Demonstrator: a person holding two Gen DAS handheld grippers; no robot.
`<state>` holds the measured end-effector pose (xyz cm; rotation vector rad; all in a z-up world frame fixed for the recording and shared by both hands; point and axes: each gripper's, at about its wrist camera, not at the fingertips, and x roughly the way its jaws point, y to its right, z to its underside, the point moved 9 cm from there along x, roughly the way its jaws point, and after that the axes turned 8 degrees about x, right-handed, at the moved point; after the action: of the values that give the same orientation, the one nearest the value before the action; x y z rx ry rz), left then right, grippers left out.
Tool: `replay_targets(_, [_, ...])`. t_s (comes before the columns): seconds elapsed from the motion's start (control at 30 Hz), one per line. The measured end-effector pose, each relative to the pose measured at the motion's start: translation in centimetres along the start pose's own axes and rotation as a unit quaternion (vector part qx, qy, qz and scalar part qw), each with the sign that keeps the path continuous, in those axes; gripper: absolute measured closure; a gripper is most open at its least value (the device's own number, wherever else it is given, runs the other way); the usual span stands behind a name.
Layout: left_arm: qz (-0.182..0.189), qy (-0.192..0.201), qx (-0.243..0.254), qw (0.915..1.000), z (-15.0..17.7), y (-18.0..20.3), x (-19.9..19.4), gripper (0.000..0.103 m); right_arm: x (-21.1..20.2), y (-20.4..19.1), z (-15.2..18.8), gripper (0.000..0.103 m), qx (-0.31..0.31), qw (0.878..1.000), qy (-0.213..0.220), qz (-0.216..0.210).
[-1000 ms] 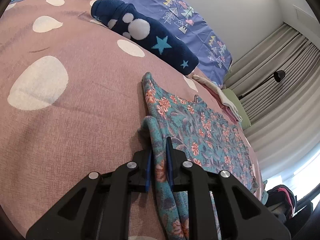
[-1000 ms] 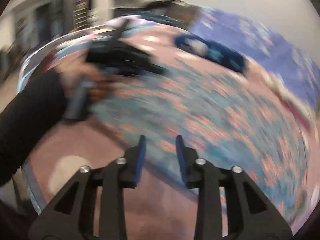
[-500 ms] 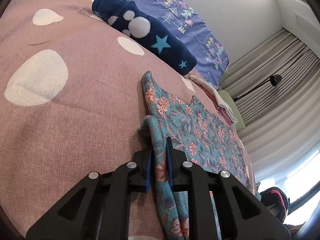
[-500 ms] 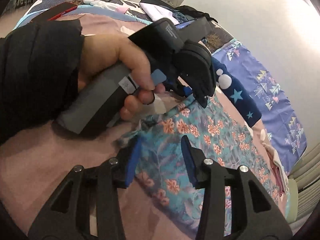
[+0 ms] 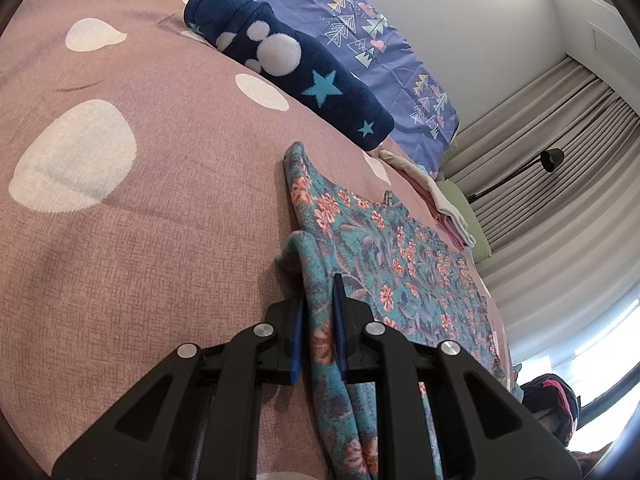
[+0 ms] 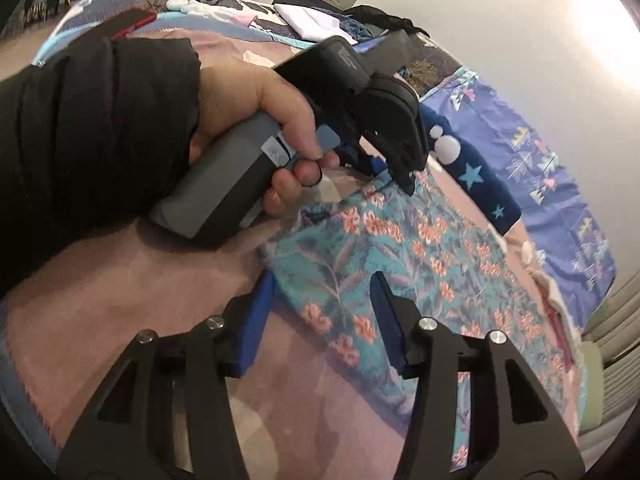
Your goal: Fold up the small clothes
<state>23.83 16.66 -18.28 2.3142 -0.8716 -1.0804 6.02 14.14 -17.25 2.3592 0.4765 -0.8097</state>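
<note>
On the pink spotted bedspread (image 5: 120, 240), spread flat: floral garment (image 5: 400, 256), teal with orange flowers, one edge bunched and lifted at the near side

Left gripper (image 5: 318, 312): clamped narrowly on that bunched edge, cloth running up between the blue pads, same hold and same spot as a second ago. Seen from the right camera too, gripped in the person's left hand (image 6: 256, 120) below a black sleeve (image 6: 92, 120), tip down on the far corner of the cloth

Right gripper (image 6: 320, 304): newly arrived. A second ago blurred in a sweep across the bed; now steady and low over the near corner of the garment, well short of the left one. Jaws just opened wider, now standing apart with the cloth corner lying between them, pads not pressing on it, so nothing held yet on this side

Meaning for the task, as a judgement: approach finished, second pinch about to be set; once closed on that corner, both ends of one edge secured and ready to be carried over for a fold

Behind the garment: rolled navy fleece (image 5: 292, 68) with stars and white dots, then a blue patterned pillow (image 5: 360, 32); a small stack of pale folded cloth (image 5: 436, 200) near the curtain (image 5: 540, 168); nothing blocking the fold
</note>
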Motion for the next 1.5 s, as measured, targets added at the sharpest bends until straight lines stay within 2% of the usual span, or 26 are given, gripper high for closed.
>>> replay_targets(0.13, [0.007, 0.001, -0.006, 1.0000, -0.1, -0.1, 0.0, 0.088, 0.6, 0.0, -0.6, 0.052, 0.007, 1.000, -0.007, 0.014])
replay_targets(0.2, [0.009, 0.002, -0.007, 0.9999, -0.1, -0.1, 0.0, 0.088, 0.2, -0.1, -0.5, 0.052, 0.015, 1.000, -0.009, 0.002])
replay_targets(0.3, [0.009, 0.002, -0.007, 0.9999, -0.1, -0.1, 0.0, 0.088, -0.3, 0.0, 0.4, 0.052, 0.001, 1.000, -0.011, 0.006])
replay_targets(0.47, [0.009, 0.001, -0.006, 0.9999, -0.1, -0.1, 0.0, 0.088, 0.1, 0.8, 0.9, 0.050, -0.032, 0.999, -0.007, 0.038])
replay_targets(0.63, [0.008, 0.000, -0.006, 1.0000, -0.1, -0.2, 0.0, 0.088, 2.6, 1.9, -1.1, 0.053, -0.012, 0.998, -0.002, 0.062])
replay_targets(0.67, [0.007, -0.001, -0.006, 1.0000, 0.0, -0.2, 0.1, 0.088, 2.8, 1.9, -1.2, 0.058, -0.008, 0.998, -0.004, 0.057])
replay_targets(0.7, [0.007, -0.001, -0.006, 1.0000, 0.0, -0.2, 0.1, 0.088, 2.9, 2.0, -1.3, 0.078, -0.003, 0.999, -0.004, 0.049])
replay_targets(0.73, [0.003, -0.002, -0.004, 1.0000, 0.0, -0.1, 0.1, 0.088, 2.9, 2.0, -1.2, 0.091, -0.001, 0.999, -0.006, 0.042])
replay_targets(0.77, [-0.001, -0.003, -0.001, 1.0000, -0.1, 0.0, 0.2, 0.090, 3.0, 2.2, -1.1, 0.097, 0.003, 0.999, -0.007, 0.043])
replay_targets(0.9, [-0.023, -0.005, 0.013, 0.9996, -0.7, 1.1, 0.4, 0.096, 1.5, 4.1, -1.8, 0.098, 0.058, 0.998, 0.020, 0.024])
replay_targets(1.07, [-0.011, 0.014, 0.055, 0.9983, -2.9, 5.7, 0.0, 0.096, -1.1, 8.7, -2.4, 0.098, 0.153, 0.987, 0.053, 0.007])
replay_targets(1.2, [-0.015, 0.014, 0.082, 0.9964, -4.0, 8.9, 0.1, 0.096, -3.7, 12.2, -1.9, 0.098, 0.216, 0.974, 0.073, -0.006])
replay_targets(1.5, [-0.009, 0.006, 0.137, 0.9905, -4.5, 18.3, 3.4, 0.096, -7.8, 21.0, 3.1, 0.098, 0.343, 0.934, 0.095, -0.017])
